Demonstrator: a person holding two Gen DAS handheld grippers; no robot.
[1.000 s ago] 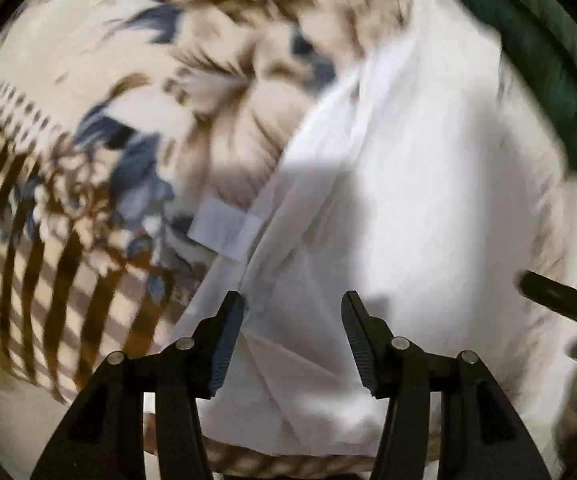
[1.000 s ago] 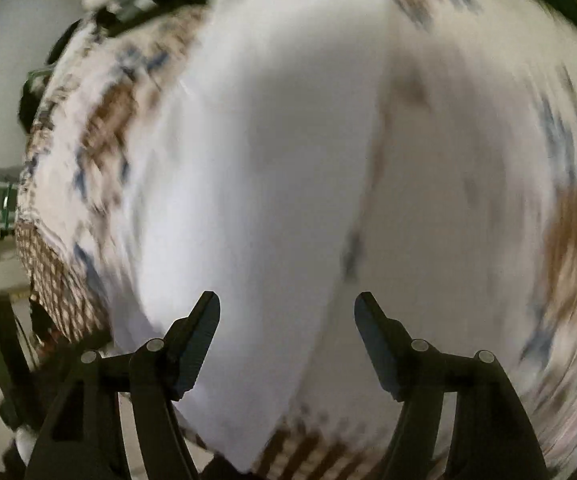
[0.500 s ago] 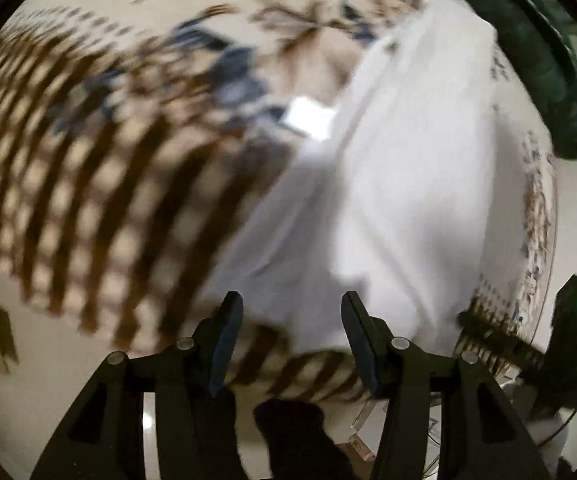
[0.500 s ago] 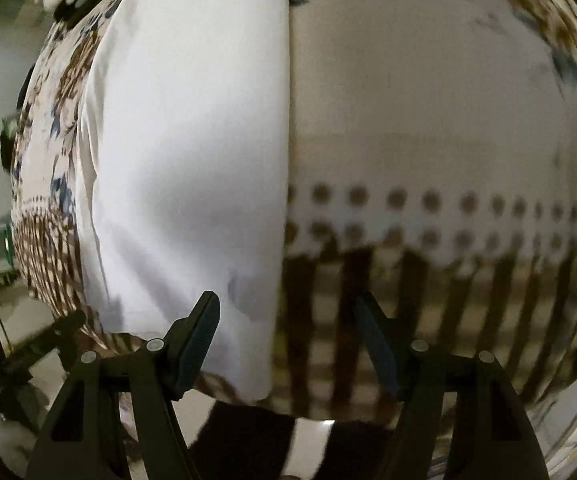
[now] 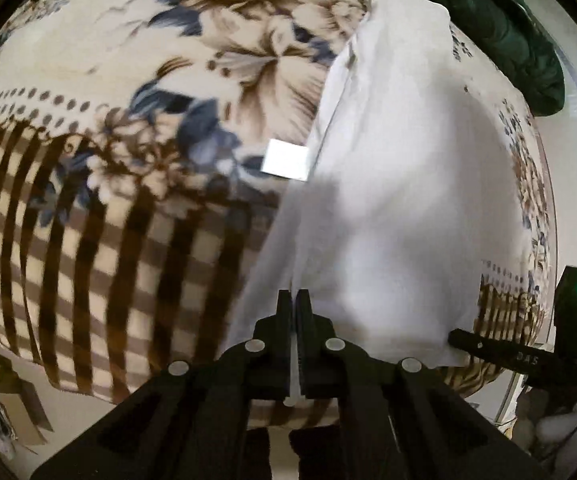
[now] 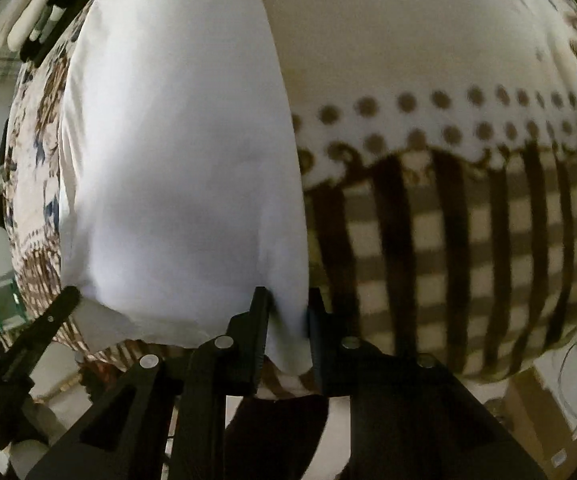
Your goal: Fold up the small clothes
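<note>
Closest in, the left gripper [image 5: 293,300] has its jaws pinched tight on the near hem of the white cotton garment [image 5: 400,200], and the right gripper [image 6: 287,312] is clamped on the other near corner. The garment lies spread lengthwise on a cream fleece blanket with brown stripes and blue-brown flowers [image 5: 136,92]. Farther back, a small white tag [image 5: 286,159] sticks out at its edge, and a dark green bundle of fabric [image 5: 500,28] sits past the far end.

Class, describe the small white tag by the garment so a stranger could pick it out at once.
Start from the big floral and brown-checked blanket over the bed. On it lies a plain white garment, pinched at its near edge by the left gripper and right gripper. The tag juts from the garment's left edge: a small bright rectangle, the only plain patch on the printed flowers.
</note>
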